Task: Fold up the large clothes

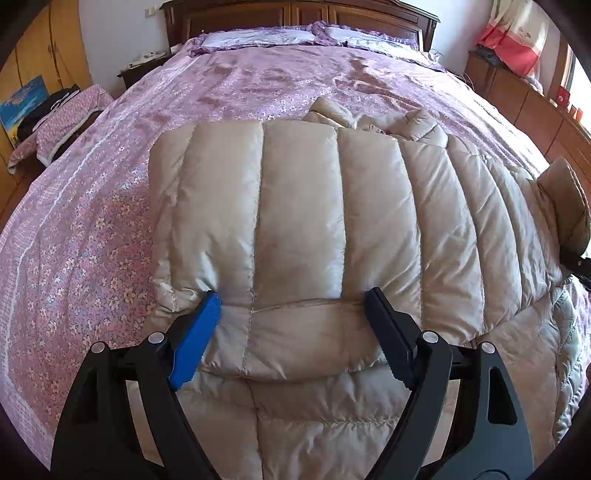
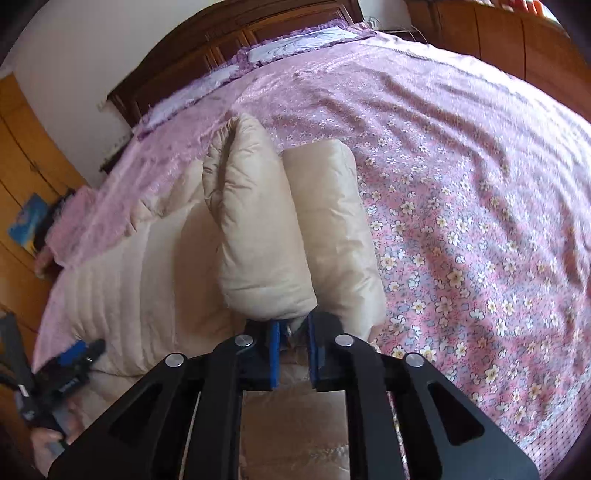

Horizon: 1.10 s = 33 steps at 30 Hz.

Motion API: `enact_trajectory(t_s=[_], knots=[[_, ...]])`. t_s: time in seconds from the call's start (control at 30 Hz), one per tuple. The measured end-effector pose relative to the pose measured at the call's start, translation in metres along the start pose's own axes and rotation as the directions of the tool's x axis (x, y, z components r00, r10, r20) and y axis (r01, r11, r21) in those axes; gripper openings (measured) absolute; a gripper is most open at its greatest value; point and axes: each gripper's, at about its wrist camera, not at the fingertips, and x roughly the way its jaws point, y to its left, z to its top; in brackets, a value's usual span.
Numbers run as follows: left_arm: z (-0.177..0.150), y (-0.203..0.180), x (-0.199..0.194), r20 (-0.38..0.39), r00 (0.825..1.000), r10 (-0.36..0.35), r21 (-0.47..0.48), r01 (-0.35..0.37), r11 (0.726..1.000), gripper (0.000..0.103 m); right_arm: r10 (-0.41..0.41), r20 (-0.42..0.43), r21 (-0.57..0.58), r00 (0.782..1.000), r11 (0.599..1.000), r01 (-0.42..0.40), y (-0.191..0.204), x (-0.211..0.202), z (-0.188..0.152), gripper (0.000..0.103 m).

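Note:
A large beige quilted down jacket (image 1: 314, 221) lies on the bed, part of it folded over itself. My left gripper (image 1: 291, 302) is open, its jaws wide apart and resting against the folded edge of the jacket. In the right wrist view my right gripper (image 2: 293, 332) is shut on a puffy beige part of the jacket (image 2: 266, 229) and holds it up above the bed. The left gripper also shows in the right wrist view (image 2: 74, 354) at the far left. The lifted jacket part shows at the right edge of the left wrist view (image 1: 565, 206).
The bed is covered by a pink floral bedspread (image 1: 92, 229), with pillows (image 1: 258, 37) and a dark wooden headboard (image 1: 295, 14) at the far end. Wooden cabinets (image 1: 517, 96) stand on the right. A pile of clothes (image 1: 55, 118) lies left of the bed.

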Motion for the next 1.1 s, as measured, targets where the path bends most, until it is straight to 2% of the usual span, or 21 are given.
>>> enact_trajectory(t_s=[0.03,0.07,0.1,0.13,0.17,0.4,0.6,0.8,0.97,1.1], knots=[[0.000,0.001,0.000,0.000,1.000,-0.003,-0.004,0.003,1.000,0.081,0.003,0.002,0.009,1.000,1.000,-0.003,-0.002,-0.004,0.000,0.020],[0.000,0.002,-0.001,-0.001,1.000,-0.003,-0.010,0.003,1.000,0.081,-0.001,0.007,0.014,1.000,1.000,0.001,-0.005,-0.007,0.000,0.032],[0.000,0.003,-0.001,-0.001,1.000,0.000,-0.013,0.000,1.000,0.081,-0.009,0.022,0.019,1.000,1.000,0.009,-0.006,-0.012,-0.001,0.050],[0.001,0.004,-0.001,-0.001,1.000,0.000,-0.014,0.000,1.000,0.081,-0.025,0.040,0.021,0.999,0.999,0.024,-0.007,-0.017,-0.001,0.062],[0.001,0.004,-0.002,-0.001,1.000,-0.001,-0.013,0.001,1.000,0.081,-0.046,0.062,0.008,0.997,0.999,0.046,-0.007,-0.024,-0.002,0.069],[-0.004,0.016,-0.027,-0.005,1.000,-0.028,-0.017,0.028,0.999,0.081,-0.068,0.038,-0.076,0.997,0.995,0.071,-0.007,-0.048,-0.010,0.069],[-0.026,0.040,-0.060,-0.021,1.000,-0.010,0.007,0.010,1.000,0.081,-0.084,-0.013,-0.178,0.996,0.981,0.081,-0.010,-0.072,-0.039,0.069],[-0.073,0.075,-0.095,-0.060,0.998,0.005,-0.033,-0.007,0.999,0.081,-0.078,-0.081,-0.252,0.994,0.966,0.055,-0.015,-0.094,-0.083,0.070],[-0.109,0.096,-0.117,-0.089,0.996,-0.028,-0.101,0.019,0.995,0.082,-0.057,-0.132,-0.276,0.990,0.961,0.018,-0.014,-0.106,-0.114,0.070],[-0.136,0.099,-0.130,-0.111,0.993,-0.036,-0.113,0.023,0.993,0.082,-0.063,-0.151,-0.305,0.987,0.952,0.014,-0.010,-0.112,-0.136,0.070]])
